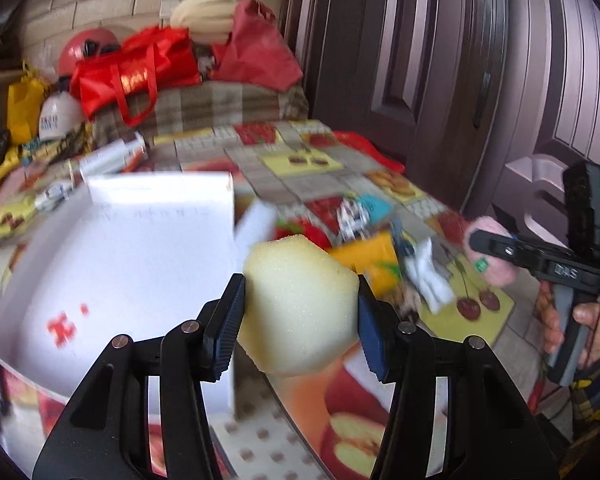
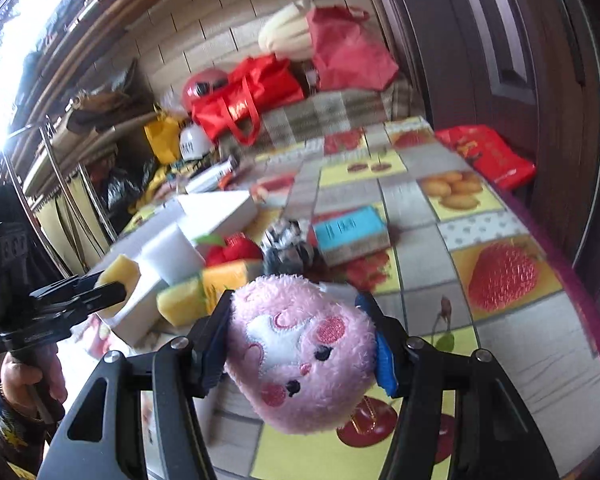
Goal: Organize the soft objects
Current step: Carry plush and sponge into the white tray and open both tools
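A dark wooden door (image 1: 440, 60) fills the right side of both views, and a tiled wall (image 2: 220, 24) stands at the back. Against that wall lies a heap of red bags (image 1: 140, 68) with a red helmet (image 1: 88, 46), a white helmet (image 1: 58, 114), a yellow bag (image 2: 162, 138) and a pale ribbed cushion (image 1: 206, 10). In front spreads the table (image 2: 512, 216), covered by a cloth printed with strawberries, cherries and apples. On its left part sits a white box (image 1: 112, 264) with its flaps up, wide open at the top. Just beside the box, toward the middle of the table, lies a small pile: a yellow sponge (image 2: 180, 300), a red soft thing (image 2: 236, 248), a grey and white crumpled toy (image 2: 286, 246) and a blue-topped packet (image 2: 348, 226). A red packet (image 2: 488, 154) hangs at the far right edge. The left gripper (image 1: 300, 312) is clamped on a pale yellow foam block (image 1: 296, 304), both pads pressed into its sides, holding it clear of the cloth just right of the box. The right gripper (image 2: 302, 344) squeezes a pink plush toy (image 2: 296, 356) with a stitched face, lifted above the cherry squares at the near edge. A hand (image 1: 592, 320) in a plaid sleeve grasps the right handle.
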Demonstrator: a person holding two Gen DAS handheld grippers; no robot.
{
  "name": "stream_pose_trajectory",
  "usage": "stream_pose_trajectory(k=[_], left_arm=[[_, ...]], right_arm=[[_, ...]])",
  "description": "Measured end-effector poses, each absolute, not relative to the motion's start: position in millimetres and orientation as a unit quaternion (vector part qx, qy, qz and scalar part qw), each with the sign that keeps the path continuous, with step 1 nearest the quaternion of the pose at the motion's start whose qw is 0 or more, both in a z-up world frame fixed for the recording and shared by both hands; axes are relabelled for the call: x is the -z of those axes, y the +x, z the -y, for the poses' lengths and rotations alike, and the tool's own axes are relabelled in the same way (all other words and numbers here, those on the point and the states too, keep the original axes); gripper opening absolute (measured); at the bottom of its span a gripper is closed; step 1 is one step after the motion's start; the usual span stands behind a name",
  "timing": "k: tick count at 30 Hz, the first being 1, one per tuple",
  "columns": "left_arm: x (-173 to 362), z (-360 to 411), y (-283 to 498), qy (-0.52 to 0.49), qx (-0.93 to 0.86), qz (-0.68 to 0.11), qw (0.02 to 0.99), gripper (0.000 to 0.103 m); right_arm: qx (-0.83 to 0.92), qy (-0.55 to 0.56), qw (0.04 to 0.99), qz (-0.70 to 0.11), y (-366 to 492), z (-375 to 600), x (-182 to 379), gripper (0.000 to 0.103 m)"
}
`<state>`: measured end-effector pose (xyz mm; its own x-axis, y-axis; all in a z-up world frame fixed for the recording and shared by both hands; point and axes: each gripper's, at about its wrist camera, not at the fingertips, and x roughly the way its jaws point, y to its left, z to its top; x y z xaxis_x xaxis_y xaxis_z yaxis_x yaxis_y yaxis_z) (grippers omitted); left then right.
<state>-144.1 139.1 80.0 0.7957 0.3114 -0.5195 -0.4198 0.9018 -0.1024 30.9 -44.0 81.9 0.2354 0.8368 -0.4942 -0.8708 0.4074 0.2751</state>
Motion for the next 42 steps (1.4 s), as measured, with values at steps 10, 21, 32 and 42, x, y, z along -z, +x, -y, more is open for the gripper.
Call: stream_pose_trajectory(k=[10,21,32,42], left_arm=[[-96,-196,-151,-0.106,-0.248,-0.17,0.948,0.052],[-96,-231,-177,-0.14,-0.291,-0.148,0.935,0.053],[-87,-275,-203,-0.19,-0.341,-0.141,0.91,0.053],[-74,-301,-219,-0.22,-0.396,-0.142,0.88,0.053]], right_arm=[[-0.548,-0.004,0.801,-0.24,19,45,-115,0.06],[-0.562,-0.021,0.8,-0.21,-7,9,-141,0.06],[-0.61,-0.043,0.762,-0.213,-44,-52,-157,0.06],[-0.645,-0.073,0.699,-0.299,-72,-131,-129,0.06]])
